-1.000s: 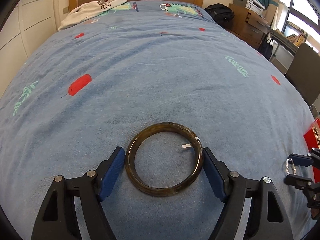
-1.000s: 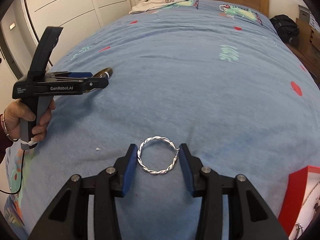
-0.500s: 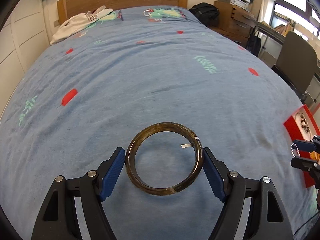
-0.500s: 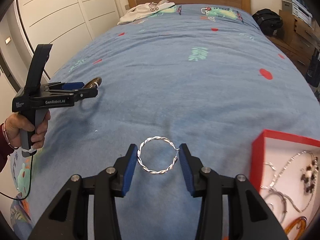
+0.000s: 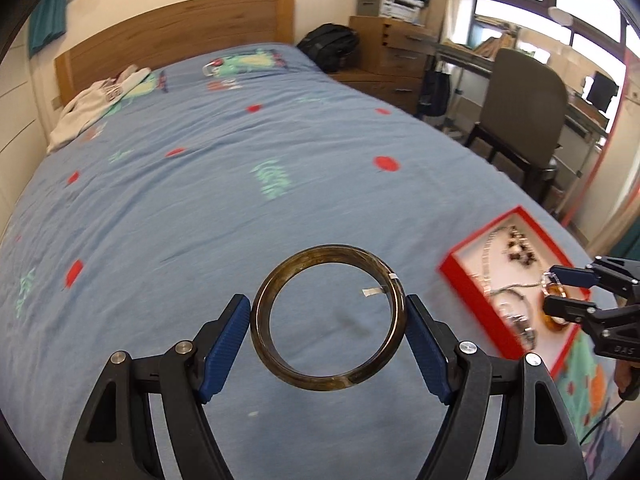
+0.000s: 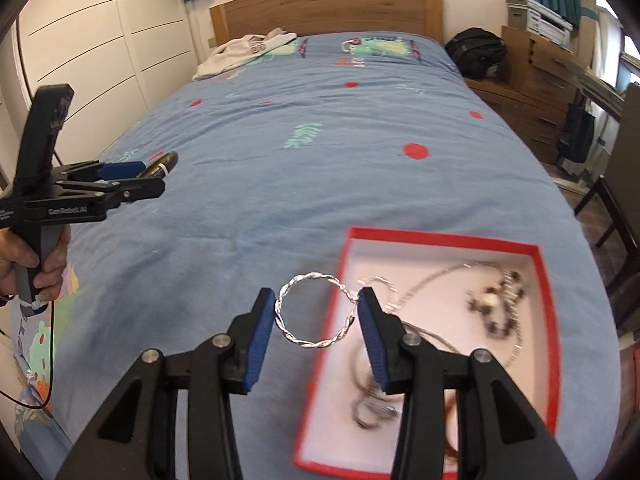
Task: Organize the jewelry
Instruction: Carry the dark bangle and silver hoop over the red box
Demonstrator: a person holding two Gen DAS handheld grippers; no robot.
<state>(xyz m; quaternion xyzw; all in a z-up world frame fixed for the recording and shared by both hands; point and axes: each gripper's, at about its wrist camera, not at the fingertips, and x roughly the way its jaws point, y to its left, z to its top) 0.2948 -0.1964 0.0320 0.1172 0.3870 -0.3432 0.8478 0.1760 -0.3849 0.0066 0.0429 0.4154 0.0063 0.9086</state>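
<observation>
My left gripper (image 5: 327, 320) is shut on a dark brown bangle (image 5: 280, 364) with a small white tag, held above the blue bedspread. My right gripper (image 6: 316, 320) is shut on a twisted silver bangle (image 6: 308, 345), held over the left rim of a red jewelry box (image 6: 436, 238). The box has a white inside and holds chains, a dark bead string and an amber bangle. In the left wrist view the box (image 5: 464, 280) lies at the right, with the right gripper (image 5: 550, 290) over it. In the right wrist view the left gripper (image 6: 154, 178) hovers at the left.
The blue bedspread (image 5: 200, 200) covers a wide bed with a wooden headboard (image 6: 328, 4). A white garment (image 6: 244, 54) lies near the pillows. A chair (image 5: 524, 108) and a wooden dresser (image 5: 396, 56) stand right of the bed. White wardrobe doors (image 6: 100, 40) are at the left.
Both grippers have swung to the right and risen, each with its bangle. The red box has come well into both views and the silver bangle now hangs over its left rim.
</observation>
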